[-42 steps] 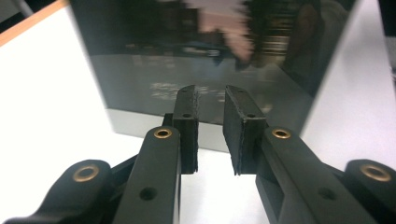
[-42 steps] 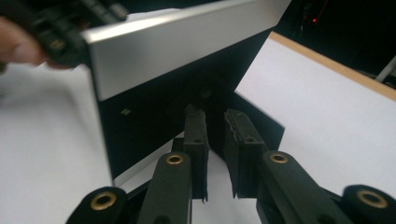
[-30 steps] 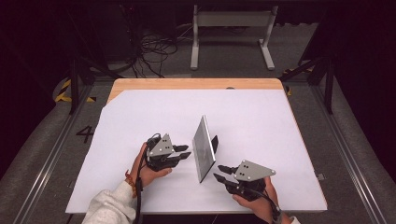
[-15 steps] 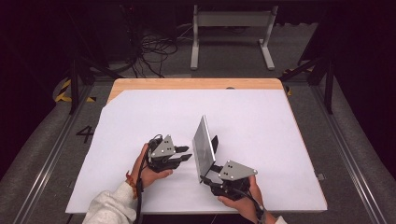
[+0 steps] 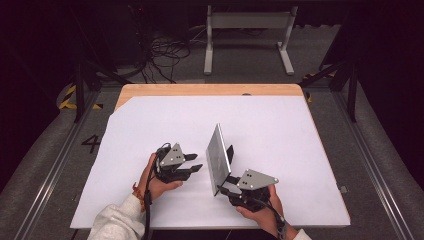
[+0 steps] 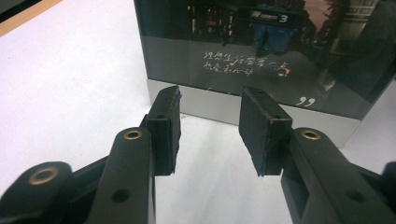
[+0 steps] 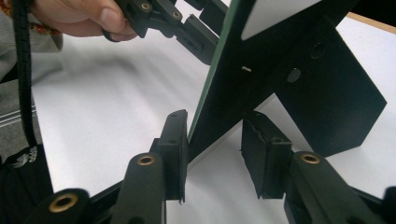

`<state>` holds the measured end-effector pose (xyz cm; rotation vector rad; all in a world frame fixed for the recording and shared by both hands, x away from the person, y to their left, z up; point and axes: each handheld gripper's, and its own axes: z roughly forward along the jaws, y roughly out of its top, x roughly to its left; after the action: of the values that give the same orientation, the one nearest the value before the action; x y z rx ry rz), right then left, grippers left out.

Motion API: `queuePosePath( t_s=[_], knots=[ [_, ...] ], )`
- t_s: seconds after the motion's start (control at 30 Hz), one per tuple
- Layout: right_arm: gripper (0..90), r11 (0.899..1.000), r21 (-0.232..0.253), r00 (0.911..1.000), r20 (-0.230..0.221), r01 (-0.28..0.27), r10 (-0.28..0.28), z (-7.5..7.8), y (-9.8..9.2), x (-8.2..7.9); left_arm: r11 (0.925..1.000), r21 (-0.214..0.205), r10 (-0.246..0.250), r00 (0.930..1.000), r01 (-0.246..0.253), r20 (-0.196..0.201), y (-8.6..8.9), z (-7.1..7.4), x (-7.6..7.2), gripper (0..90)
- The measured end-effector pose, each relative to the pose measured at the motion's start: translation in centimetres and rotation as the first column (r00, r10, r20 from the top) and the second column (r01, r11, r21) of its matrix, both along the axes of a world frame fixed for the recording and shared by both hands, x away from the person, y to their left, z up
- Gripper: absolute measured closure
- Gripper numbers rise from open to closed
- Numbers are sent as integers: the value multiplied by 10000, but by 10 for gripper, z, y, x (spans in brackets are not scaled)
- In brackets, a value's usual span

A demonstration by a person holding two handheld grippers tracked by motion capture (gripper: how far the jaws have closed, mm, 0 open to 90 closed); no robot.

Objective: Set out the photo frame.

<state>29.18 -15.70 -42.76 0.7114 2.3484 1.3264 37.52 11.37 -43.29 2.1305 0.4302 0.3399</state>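
Observation:
A picture frame (image 5: 218,157) stands upright on the white table sheet (image 5: 280,125), propped by its black back stand (image 7: 327,93). My left gripper (image 5: 196,164) faces the frame's dark printed front (image 6: 257,56) from the left. Its jaws have just been opening and nothing is between them (image 6: 210,133). My right gripper (image 5: 223,189) sits at the frame's near bottom corner. Its jaws have just been closing, with the frame's edge (image 7: 233,88) between them (image 7: 212,149). One pad (image 7: 175,140) lies against the front face. The other pad (image 7: 261,154) stands off from the back.
The wooden table edge (image 5: 210,90) runs along the far side. Cables (image 5: 160,55) and a white metal stand (image 5: 247,30) lie on the floor beyond the table. White sheet lies open to the right of the frame and behind it.
My right gripper has slid left from the open sheet up to the frame's near corner. The left gripper's jaws stand a little wider. The frame has stayed standing in place.

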Motion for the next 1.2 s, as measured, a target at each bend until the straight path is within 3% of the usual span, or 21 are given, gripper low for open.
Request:
queuePosePath(
  t_s=[0.17, 0.3, 0.47, 0.57, 0.83, 1.2],
  knots=[
    [608, 9996, 143, 9997, -81, 231, -230, -1, -5, 0, 10000, 30, 36, 10000, -36, -47, -1, -1, 0, 534],
    [538, 9989, 183, 9990, -79, 438, -437, -3, 2, 1, 9998, 38, 171, 9998, -171, -34, -3, -1, -1, 478],
    [531, 9986, 206, 9988, -51, 483, -482, -6, 11, 4, 9995, -14, 326, 9995, -326, 42, -3, 1, -4, 420],
    [588, 9972, 167, 9974, -49, 726, -726, -8, 13, 8, 9993, 10, 362, 9993, -362, 101, -3, 2, -5, 396],
    [621, 9990, 221, 9989, -290, 385, -378, -8, 6, 11, 9982, 49, 592, 9982, -592, 25, -3, 2, -5, 250],
    [722, 10000, 51, 9982, -599, -51, 54, -4, -15, 19, 9993, 127, 356, 9991, -353, -212, -5, 0, -2, 228]
  ],
)
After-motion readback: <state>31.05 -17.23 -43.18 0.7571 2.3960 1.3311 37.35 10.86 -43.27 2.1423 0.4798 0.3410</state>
